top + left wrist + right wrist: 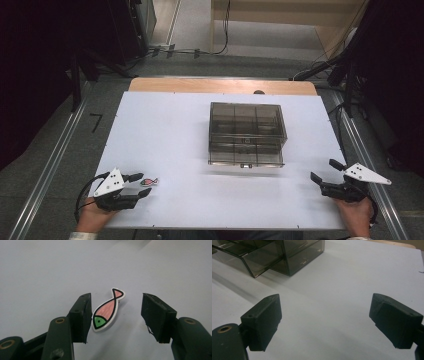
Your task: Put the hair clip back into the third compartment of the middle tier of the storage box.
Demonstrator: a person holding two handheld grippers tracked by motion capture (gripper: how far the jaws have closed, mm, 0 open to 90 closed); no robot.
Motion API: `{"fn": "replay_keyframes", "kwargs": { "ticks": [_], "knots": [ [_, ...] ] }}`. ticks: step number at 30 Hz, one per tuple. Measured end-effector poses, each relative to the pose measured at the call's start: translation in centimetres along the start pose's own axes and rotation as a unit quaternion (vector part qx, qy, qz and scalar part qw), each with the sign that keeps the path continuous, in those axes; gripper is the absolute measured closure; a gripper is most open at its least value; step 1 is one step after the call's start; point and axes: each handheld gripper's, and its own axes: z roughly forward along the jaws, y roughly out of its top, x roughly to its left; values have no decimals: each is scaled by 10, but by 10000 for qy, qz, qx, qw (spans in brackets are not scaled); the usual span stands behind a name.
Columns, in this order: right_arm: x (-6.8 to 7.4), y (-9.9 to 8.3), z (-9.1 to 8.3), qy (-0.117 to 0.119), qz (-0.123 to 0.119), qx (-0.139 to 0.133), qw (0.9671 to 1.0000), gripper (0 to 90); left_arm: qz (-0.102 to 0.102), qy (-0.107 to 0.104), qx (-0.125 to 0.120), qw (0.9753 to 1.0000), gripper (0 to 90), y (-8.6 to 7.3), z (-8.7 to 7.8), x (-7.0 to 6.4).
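- I see the white desk (170,135) from the high view, w/ a smoky clear compartment box (247,134) sitting right of centre, toward the far half.
- Box has divided cells on top; a lower drawer-like section juts out on the near side. Contents: can't tell.
- Left gripper (142,184) sits at the near-left corner of the desk, held in the person's left hand (93,214); grey three-cornered plate on top, cable looping off to its left.
- Left gripper is released: jaws spread, nothing clamped btwn them.
- Fish sticker (149,181) lies flat on the desk just off the left gripper tips, well apart from the box.
- In the left gripper view the fish sticker (107,310) lies btwn the jaws, closer to the left-hand one. Pink body, green head w/ a black dot eye, black outline, white border; the head end points toward the camera. Touching the jaw or not: can't tell.
- Right gripper (326,171) is at the near-right edge, held in the right hand (356,216); also released, jaws wide.
- Right gripper view: bare desk btwn the jaws, the box (274,255) at upper left, well apart.
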Motion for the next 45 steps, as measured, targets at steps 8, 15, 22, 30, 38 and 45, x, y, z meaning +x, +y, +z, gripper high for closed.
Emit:
{"fn": "replay_keyframes", "kwargs": {
  "ticks": [8, 15, 22, 30, 38, 45],
  "knots": [
    [0, 0, 0, -6, -11, 23, 10000, 100, -32, -87, 278, 9996, 456, 3, 6, 1],
    [0, 0, 1, 6, -31, 30, 10000, 101, -71, -125, 468, 9988, 456, 5, 11, 3],
    [0, 0, 1, 0, -29, 36, 10000, 102, -130, -28, 519, 9986, 503, 7, 15, 6],
    [0, 0, 1, 0, -22, 35, 10000, 102, -218, 126, 527, 9983, 605, 7, 15, 8],
    [0, 0, 1, -9, -21, 34, 10000, 104, -285, 213, 569, 9977, 705, 7, 16, 10],
    [0, 0, 1, -22, -25, 39, 10000, 105, -302, 228, 563, 9977, 791, 7, 16, 10]
  ]
}}
